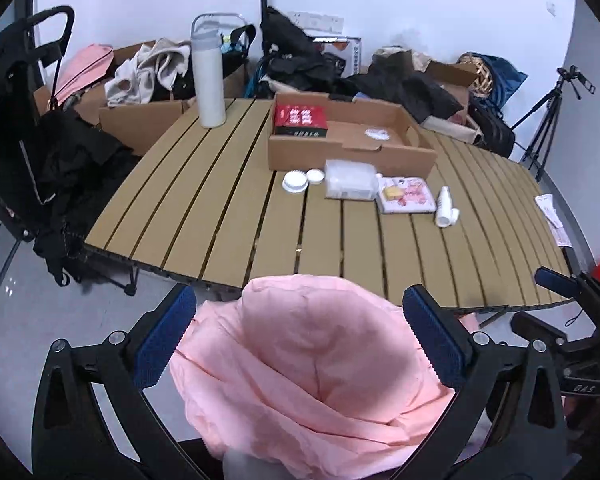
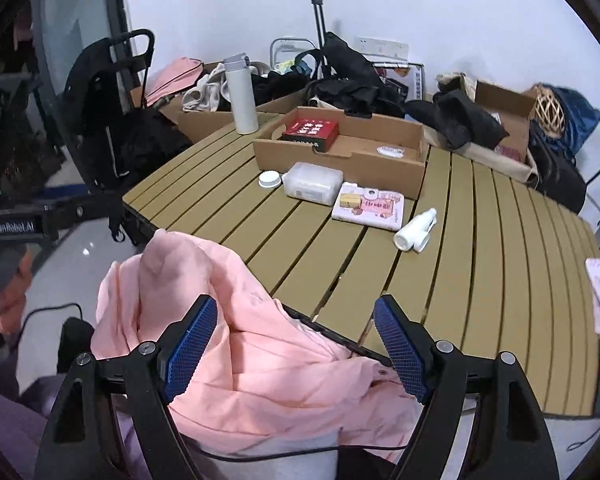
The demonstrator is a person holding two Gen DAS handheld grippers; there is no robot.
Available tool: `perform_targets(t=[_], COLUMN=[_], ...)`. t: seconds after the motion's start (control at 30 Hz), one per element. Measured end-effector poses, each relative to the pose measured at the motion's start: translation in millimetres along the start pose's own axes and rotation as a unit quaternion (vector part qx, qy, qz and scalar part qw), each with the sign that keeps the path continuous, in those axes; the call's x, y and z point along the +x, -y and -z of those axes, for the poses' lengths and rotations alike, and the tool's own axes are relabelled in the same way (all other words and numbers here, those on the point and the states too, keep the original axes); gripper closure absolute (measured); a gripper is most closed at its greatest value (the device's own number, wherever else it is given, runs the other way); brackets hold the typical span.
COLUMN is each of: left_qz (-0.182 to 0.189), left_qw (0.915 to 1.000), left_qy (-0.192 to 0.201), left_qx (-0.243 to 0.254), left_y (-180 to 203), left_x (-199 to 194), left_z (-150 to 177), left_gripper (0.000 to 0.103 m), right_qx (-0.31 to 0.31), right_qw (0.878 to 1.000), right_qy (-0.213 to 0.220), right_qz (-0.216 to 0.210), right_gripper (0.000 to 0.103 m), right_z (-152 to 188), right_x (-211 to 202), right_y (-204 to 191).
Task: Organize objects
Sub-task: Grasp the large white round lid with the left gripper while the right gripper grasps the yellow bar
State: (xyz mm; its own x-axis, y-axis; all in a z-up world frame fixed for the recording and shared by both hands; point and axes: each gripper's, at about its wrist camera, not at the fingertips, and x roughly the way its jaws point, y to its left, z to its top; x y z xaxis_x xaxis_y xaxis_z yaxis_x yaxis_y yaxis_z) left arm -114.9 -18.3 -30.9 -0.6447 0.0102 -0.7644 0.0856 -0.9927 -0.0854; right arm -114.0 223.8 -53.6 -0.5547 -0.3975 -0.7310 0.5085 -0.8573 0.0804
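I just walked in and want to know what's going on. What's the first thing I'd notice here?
You'd spot the big pink cloth first, bunched up at the near edge of the slatted table, right between the open left gripper and open right gripper. Next comes the cardboard tray at the back of the table with a red box in it, and the tall white bottle standing to its left.

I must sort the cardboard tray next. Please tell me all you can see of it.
The shallow brown cardboard tray lies flat at the far side of the slatted tan table, its top open and its walls low. Inside lie a red and black box at its left end and a small white object. A translucent plastic box sits before its front wall.
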Motion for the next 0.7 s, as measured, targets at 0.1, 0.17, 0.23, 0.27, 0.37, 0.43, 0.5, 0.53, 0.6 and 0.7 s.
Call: perform_targets(t=[0.1,0.17,0.23,0.27,0.37,0.43,0.5,0.53,0.6,0.7], left_qz=[0.02,0.028,0.032,0.038,0.055,0.044,0.035,0.028,0.021,0.016], left_qw=[0.9995,0.9992,0.9989,0.9986,0.9965,0.9966,0.998,0.9982,0.9976,0.9955], left_qy=[-0.021,-0.025,-0.028,-0.029,-0.042,-0.056,-0.05,-0.053,-0.064,-0.089], left_qx=[-0.013,-0.014,-0.018,-0.022,-0.047,-0.041,-0.013,-0.001,0.014,0.027], left_y=[-8.8,-14.1,-22.1,-25.9,-37.8,-38.1,-31.1,-26.4,-20.7,-14.7], left_x=[25.9,46.8,73.9,84.4,126.3,156.6,188.1,200.5,223.3,252.9], left_z=[4.3,3.6,-9.7,-17.1,-44.9,-62.6,-79.3,-84.7,-92.0,-97.7], left_gripper=[0.0,0.004,0.014,0.021,0.022,0.03,0.034,0.037,0.039,0.041], right_qx=[0.017,0.019,0.027,0.034,0.059,0.069,0.073,0.075,0.081,0.058], right_qw=[0.999,0.999,0.999,0.999,0.997,0.997,0.997,0.996,0.996,0.997], right_qy=[-0.016,-0.026,-0.031,-0.036,-0.048,-0.038,-0.037,-0.036,-0.035,-0.036], right_qz=[-0.023,-0.023,-0.004,0.004,-0.01,-0.01,0.005,0.006,0.014,0.045], right_gripper=[0.015,0.015,0.015,0.015,0.015,0.015,0.015,0.015,0.015,0.021], right_z=[5.0,6.0,2.9,0.1,-16.7,-30.9,-48.3,-55.3,-71.5,-85.6], right_x=[13.7,24.4,38.7,46.4,76.6,98.3,126.1,137.3,163.9,199.2], right_y=[6.1,8.6,14.1,18.5,35.8,46.7,57.0,60.9,70.3,73.0])
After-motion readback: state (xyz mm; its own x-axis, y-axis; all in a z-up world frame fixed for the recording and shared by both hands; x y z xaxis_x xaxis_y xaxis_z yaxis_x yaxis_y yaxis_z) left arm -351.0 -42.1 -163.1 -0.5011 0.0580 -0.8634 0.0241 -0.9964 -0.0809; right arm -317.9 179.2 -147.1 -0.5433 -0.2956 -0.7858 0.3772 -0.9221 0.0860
